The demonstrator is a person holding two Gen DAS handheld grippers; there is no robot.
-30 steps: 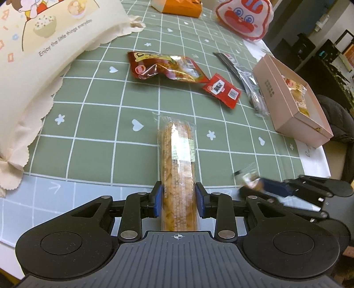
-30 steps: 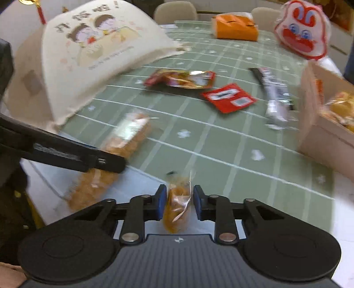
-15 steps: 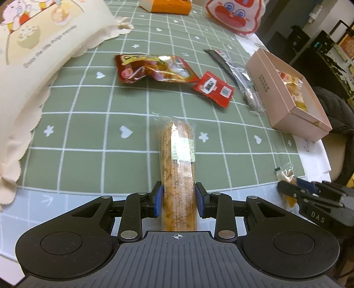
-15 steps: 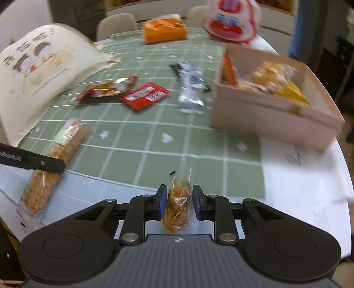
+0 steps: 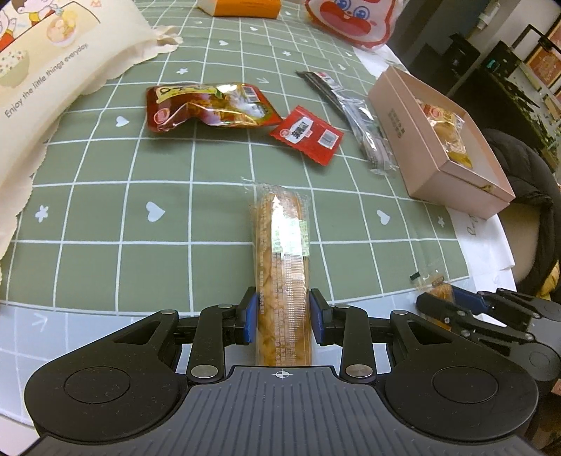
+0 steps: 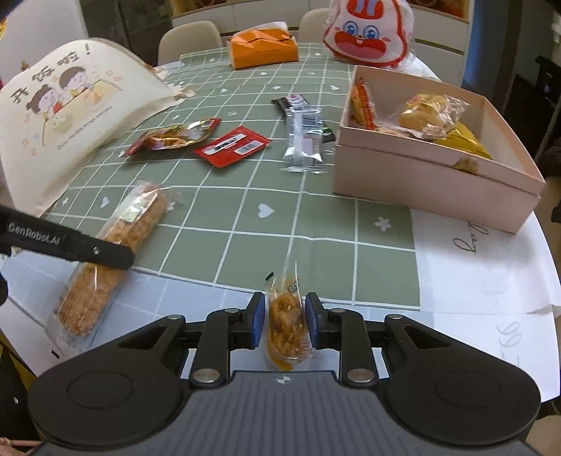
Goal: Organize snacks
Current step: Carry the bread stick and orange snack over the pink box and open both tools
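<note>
L gripper has its jaws closed on the near end of a long clear-wrapped pastry bar, which runs straight out toward 12 o'clock over the green checked cloth on the worktop. R gripper has its jaws clamped on a small clear packet w/ an orange-brown snack, its sealed top sticking out past the tips; in the left wrist view that packet shows at abt 3 o'clock of the bar, near the worktop's edge. Pink open box sits at 1–2 o'clock in the right wrist view, w/ several wrapped snacks inside: one yellow pack, one clear, one red-orange at the box's far-left end. Loose on the cloth btw bar and box: a red-gold foil pack, a small flat red sachet just beside it, and a silver-and-black wrapper lying close along the box's side. Cream cloth bag w/ cartoon print sits at 10 o'clock in the left wrist view. Far end of the worktop: orange box at 12, rabbit-face bag at 1 o'clock.
</note>
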